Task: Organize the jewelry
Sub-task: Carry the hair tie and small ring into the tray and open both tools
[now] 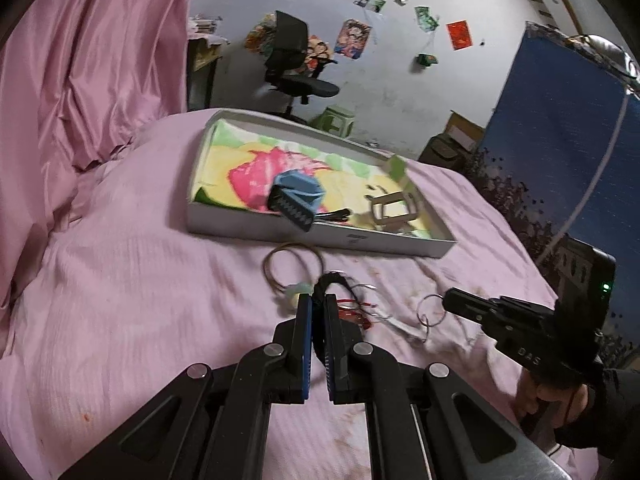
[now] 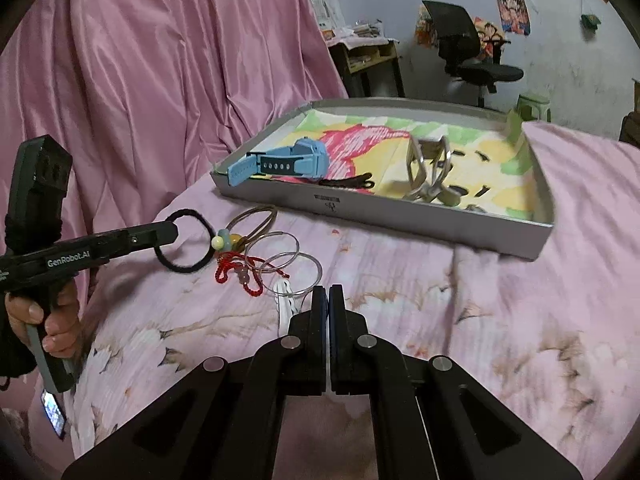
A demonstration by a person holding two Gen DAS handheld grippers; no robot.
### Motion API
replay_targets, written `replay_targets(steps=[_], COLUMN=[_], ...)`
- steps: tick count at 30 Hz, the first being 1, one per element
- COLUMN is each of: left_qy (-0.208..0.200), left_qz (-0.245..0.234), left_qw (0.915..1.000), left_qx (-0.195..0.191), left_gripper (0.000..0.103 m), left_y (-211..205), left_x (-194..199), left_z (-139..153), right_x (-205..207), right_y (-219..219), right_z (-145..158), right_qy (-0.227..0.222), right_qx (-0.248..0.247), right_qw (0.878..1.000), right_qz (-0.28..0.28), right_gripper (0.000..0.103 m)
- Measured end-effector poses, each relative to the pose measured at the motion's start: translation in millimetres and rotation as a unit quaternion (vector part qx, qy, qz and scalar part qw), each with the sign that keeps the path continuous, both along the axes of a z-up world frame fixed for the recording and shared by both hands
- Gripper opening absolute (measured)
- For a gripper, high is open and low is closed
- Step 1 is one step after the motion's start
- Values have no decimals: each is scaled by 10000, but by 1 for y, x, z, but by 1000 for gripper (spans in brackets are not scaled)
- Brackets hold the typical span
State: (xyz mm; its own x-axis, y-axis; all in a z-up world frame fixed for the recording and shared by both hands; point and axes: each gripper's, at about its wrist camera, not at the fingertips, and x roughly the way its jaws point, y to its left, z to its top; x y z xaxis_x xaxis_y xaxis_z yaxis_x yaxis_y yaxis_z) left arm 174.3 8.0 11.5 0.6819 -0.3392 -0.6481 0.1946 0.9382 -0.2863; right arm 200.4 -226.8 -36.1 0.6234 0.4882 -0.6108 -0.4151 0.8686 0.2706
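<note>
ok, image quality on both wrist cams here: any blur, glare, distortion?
Left wrist: motion smear on the blue watch and the tray; heavy fisheye bending, dark corners. Right wrist: sharper, watch and black hair tie crisp, bedsheet blurred low right. Soft flat light, no glare in either.

My matt black plastic fingers (image 1: 301, 336) pinch a fuzzy black hair tie (image 2: 188, 240). Thin shiny metal hoops (image 2: 294, 268) lie on the crinkled pink cloth bedspread (image 1: 140, 300); the grey tray (image 2: 400, 216) looks like smooth cardboard.
</note>
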Motion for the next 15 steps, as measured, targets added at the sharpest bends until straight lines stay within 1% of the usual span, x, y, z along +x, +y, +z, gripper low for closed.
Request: replay_targets(steps=[4, 8, 11, 15], left_qy=[-56, -126, -217, -343], left_qz=[-58, -31, 15, 77], left_qw=[10000, 9999, 9998, 9993], left_qx=[-24, -2, 24, 94], left_gripper=[6, 6, 6, 6], left_y=[-7, -13, -21, -38], left_x=[-2, 5, 17, 42], left_z=[7, 12, 18, 27], right_x=[-5, -8, -9, -4], right_y=[-8, -15, -21, -29], right_z=[9, 19, 26, 41], right_qy=[-132, -298, -413, -624], right_qx=[9, 69, 104, 105], right_qw=[9999, 9994, 9989, 9975], right_qz=[-71, -157, -210, -327], right_gripper=[2, 2, 2, 2])
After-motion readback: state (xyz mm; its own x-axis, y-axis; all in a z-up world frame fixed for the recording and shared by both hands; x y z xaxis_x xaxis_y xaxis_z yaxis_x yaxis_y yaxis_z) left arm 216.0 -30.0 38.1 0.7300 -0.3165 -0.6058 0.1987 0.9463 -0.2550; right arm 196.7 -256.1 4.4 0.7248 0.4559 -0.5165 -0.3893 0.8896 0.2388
